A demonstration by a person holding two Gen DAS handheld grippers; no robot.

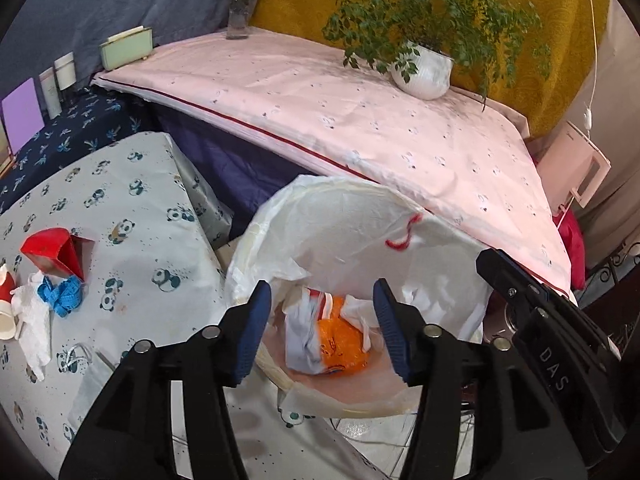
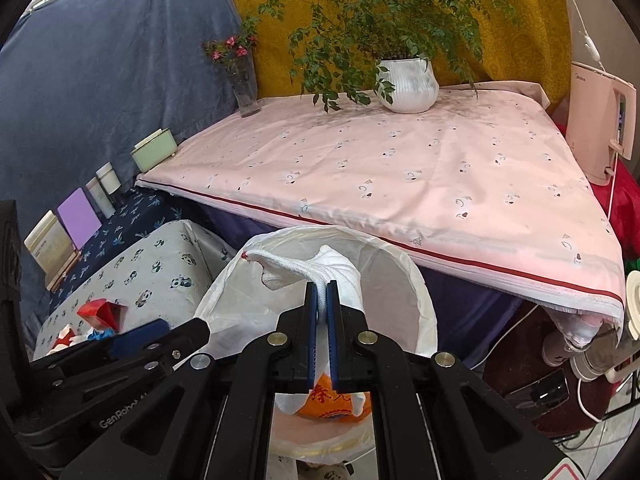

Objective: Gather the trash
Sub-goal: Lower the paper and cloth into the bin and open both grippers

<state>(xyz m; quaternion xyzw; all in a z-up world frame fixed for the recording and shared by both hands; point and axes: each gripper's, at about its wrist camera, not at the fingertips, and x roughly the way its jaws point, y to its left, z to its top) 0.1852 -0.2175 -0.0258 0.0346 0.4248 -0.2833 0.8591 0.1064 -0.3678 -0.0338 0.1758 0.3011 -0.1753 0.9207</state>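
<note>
White plastic lines the trash bin (image 1: 360, 216), which stands on the floor between the panda-print table (image 1: 132, 208) and the pink-covered table (image 1: 360, 120). At the bottom of the bin lies an orange and white wrapper (image 1: 332, 336), crumpled among scraps of white paper. The left gripper (image 1: 322, 332) hangs over the bin's mouth with its blue pads spread apart and nothing between them; the wrapper shows in the gap, lower down and untouched. The right gripper (image 2: 322, 328) is poised above the same bin, its pads drawn nearly together and pinching a white paper towel (image 2: 316, 266), which rises from between them and droops over the liner's near rim. In the left wrist view the right gripper's black fingers come in from the right edge, just beside the bin. More litter lies on the panda-print table: a red paper carton (image 1: 56, 256), a blue measuring tape (image 1: 60, 294) and a crumpled white tissue (image 1: 34, 320), close together near the table's left edge. On the pink-covered table stand a white potted plant (image 1: 424, 72) and a glass vase of pink flowers (image 1: 242, 4).
</note>
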